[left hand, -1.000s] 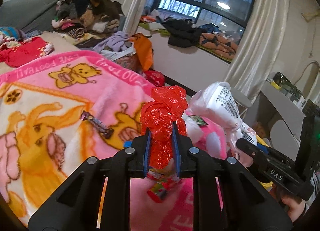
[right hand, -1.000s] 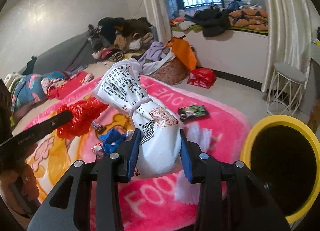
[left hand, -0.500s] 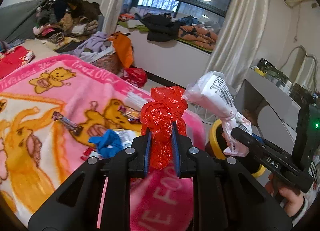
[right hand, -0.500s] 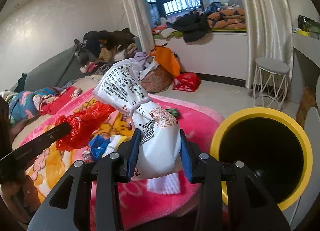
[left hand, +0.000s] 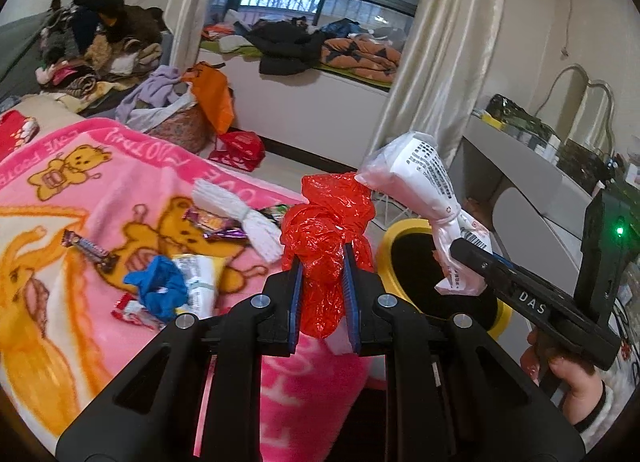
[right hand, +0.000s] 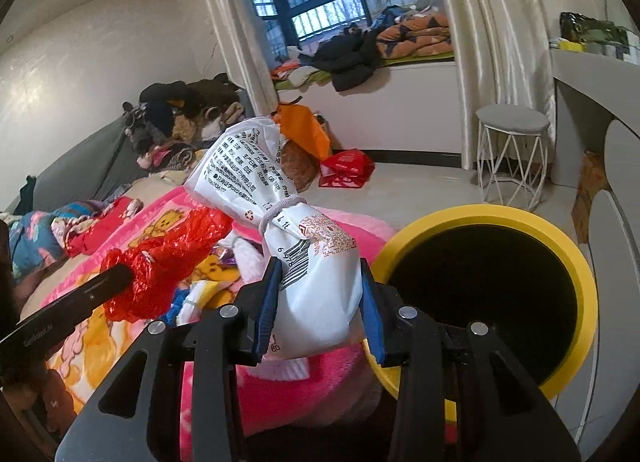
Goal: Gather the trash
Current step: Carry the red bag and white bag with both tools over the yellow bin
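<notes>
A: ok so both grippers are swinging off the blanket [left hand: 100,189] toward the bin [right hand: 492,217]. A second ago the left view had no bin at all, now its yellow rim pokes out right behind the red bag [left hand: 328,229]

B: yeah same on the right side, the bin fills way more of the view than before. What's the left gripper [left hand: 322,262] doing?

A: pinched narrow on the red bag, blue pads squeezing the crinkly plastic, the bunched top sticking up above the jaws

B: and the right gripper [right hand: 320,286] is clamped wider around the white bag [right hand: 316,274], the one tied off with a band and covered in print. It hangs just beside the bin's rim, near side, over the edge of the bed

A: you can see a hand [left hand: 568,374] on the right handle in the left view too

B: leftover stuff on the blanket: blue wad [left hand: 158,286], a few candy wrappers [left hand: 88,248], white fringe thing [left hand: 240,213]. Stool [right hand: 510,153] stands by the curtain, well apart from the bin
</notes>
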Demonstrator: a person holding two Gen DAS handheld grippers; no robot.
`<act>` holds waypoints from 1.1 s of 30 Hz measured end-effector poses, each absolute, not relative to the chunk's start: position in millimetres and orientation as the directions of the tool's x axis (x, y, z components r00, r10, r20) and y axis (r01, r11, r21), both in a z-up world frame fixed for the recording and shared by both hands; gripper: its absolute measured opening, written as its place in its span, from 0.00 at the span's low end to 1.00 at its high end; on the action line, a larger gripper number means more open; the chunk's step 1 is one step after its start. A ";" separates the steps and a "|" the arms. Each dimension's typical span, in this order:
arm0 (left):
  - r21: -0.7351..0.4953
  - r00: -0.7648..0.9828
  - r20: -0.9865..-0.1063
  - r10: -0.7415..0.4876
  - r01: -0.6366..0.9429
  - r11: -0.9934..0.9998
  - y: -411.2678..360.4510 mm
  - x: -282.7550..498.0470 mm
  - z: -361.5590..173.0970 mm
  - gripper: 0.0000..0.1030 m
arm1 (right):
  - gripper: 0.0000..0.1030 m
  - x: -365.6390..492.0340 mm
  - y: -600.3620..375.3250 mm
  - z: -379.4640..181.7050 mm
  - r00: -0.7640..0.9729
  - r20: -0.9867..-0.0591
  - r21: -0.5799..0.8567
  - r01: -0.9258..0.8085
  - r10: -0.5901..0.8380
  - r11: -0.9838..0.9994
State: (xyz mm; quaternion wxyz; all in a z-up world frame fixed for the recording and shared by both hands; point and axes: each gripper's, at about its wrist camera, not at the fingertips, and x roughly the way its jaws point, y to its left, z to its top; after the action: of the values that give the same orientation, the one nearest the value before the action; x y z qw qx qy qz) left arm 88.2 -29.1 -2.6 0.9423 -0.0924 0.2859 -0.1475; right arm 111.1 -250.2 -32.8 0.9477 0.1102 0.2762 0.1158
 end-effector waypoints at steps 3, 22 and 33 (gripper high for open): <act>-0.253 0.786 -0.515 -0.343 0.243 0.937 -38.8 89.4 -3.3 0.12 | 0.35 110.2 -257.9 -34.5 0.825 -0.498 0.279 -0.139 0.266 0.950; -0.212 0.724 -0.556 -0.408 0.351 0.912 -98.3 92.6 -16.5 0.12 | 0.35 109.3 -311.0 -49.2 0.841 -0.516 0.321 0.012 0.164 0.947; -0.194 0.683 -0.585 -0.437 0.406 0.893 -131.4 100.6 -28.5 0.12 | 0.35 110.9 -346.0 -62.7 0.836 -0.542 0.340 0.122 0.089 0.932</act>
State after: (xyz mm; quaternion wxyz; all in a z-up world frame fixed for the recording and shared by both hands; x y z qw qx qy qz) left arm 100.6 -131.4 -28.5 0.9170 -0.0242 0.3250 -0.2299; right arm 110.9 -346.0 -62.7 0.9403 0.1837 0.2866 -0.0088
